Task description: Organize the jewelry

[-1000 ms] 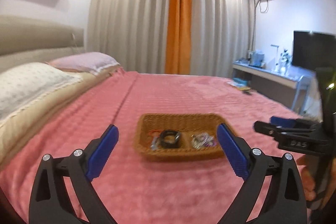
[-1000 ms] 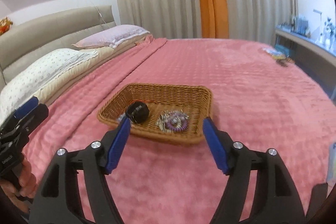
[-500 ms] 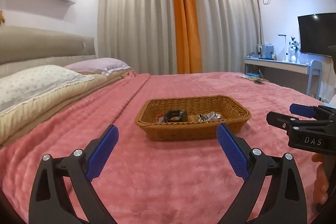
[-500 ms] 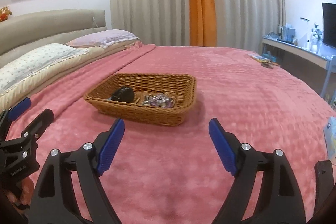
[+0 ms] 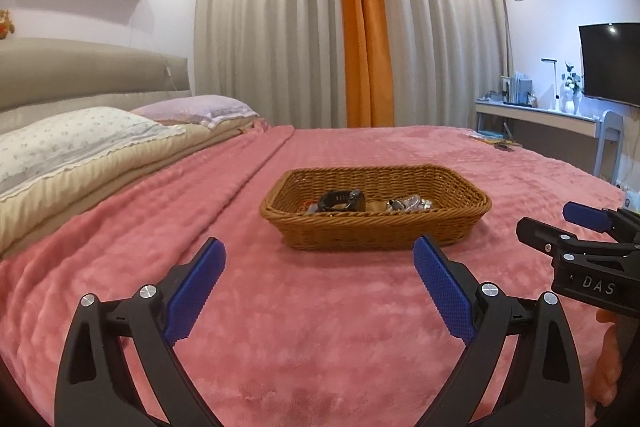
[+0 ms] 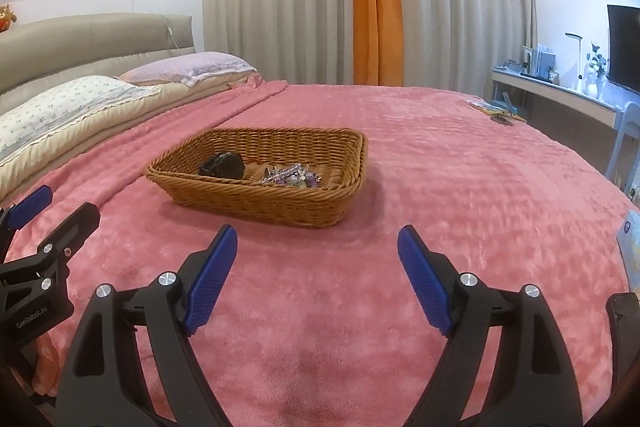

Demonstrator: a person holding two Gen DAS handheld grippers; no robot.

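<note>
Jewelry [image 6: 291, 175] lies as a small silvery and purple tangle in a wicker basket [image 6: 260, 201] set on a wide pink blanket [image 6: 440, 167], and that blanket covers the whole bed. Behind the bed hang pale curtains [image 5: 276, 27] with an orange strip [image 5: 366, 27] between them. Along the left run a padded headboard [image 6: 92, 39] and two pillows [image 5: 68, 143]. At the far right stand a desk [image 5: 536, 115] and a dark screen [image 5: 610, 63].

Bare blanket alone lies between the basket and both tools, well short of its near wall. The left gripper [image 5: 316, 273] has its blue pads spread wide with nothing between them. The right gripper [image 6: 314, 259] likewise stands apart and empty.

Inside the basket, a black watch-like band [image 5: 342, 201] rests just left of the jewelry, the two apparently just beside each other. A few small items [image 6: 496, 113] sit on the blanket's far right corner, too small to tell.
</note>
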